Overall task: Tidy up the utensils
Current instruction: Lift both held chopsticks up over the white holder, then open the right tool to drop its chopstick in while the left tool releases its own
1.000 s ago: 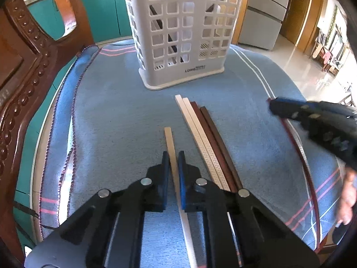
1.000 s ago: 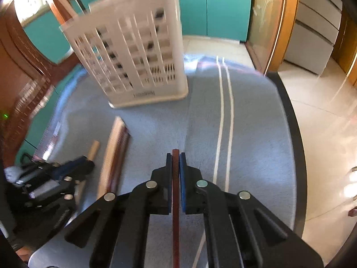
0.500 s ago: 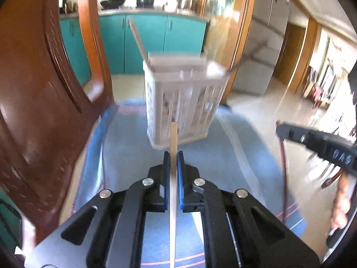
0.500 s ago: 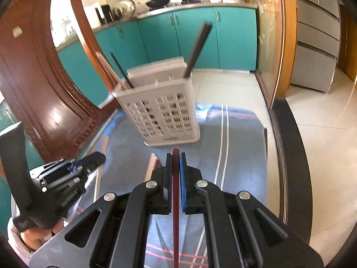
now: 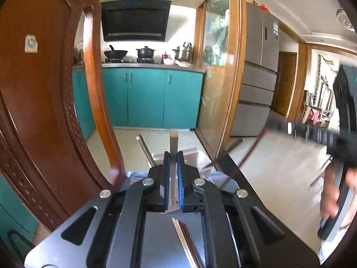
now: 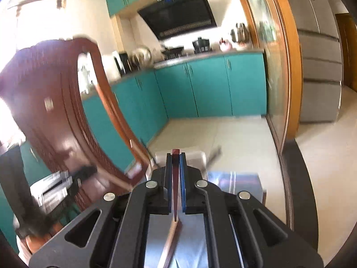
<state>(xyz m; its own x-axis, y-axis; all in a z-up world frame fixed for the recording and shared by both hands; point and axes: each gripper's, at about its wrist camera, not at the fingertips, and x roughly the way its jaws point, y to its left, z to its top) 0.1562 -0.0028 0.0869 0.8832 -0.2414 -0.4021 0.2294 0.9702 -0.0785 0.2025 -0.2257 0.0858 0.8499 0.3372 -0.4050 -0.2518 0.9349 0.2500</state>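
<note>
A kitchen with teal cabinets [image 5: 145,98], a black range hood [image 5: 133,20] and a carved wooden chair back [image 5: 40,102] is seen beyond a table laid with a blue cloth [image 6: 234,181]. The left gripper [image 5: 173,167] is clamped on a pale chopstick [image 5: 173,143] and the right gripper [image 6: 176,169] on a dark red chopstick [image 6: 175,167], each stick lying lengthwise between the pads and pointing ahead toward the white basket [image 5: 196,156]. Only the left view shows the right gripper from the side, blurred, while the striped cloth is clearer in the right view.
</note>
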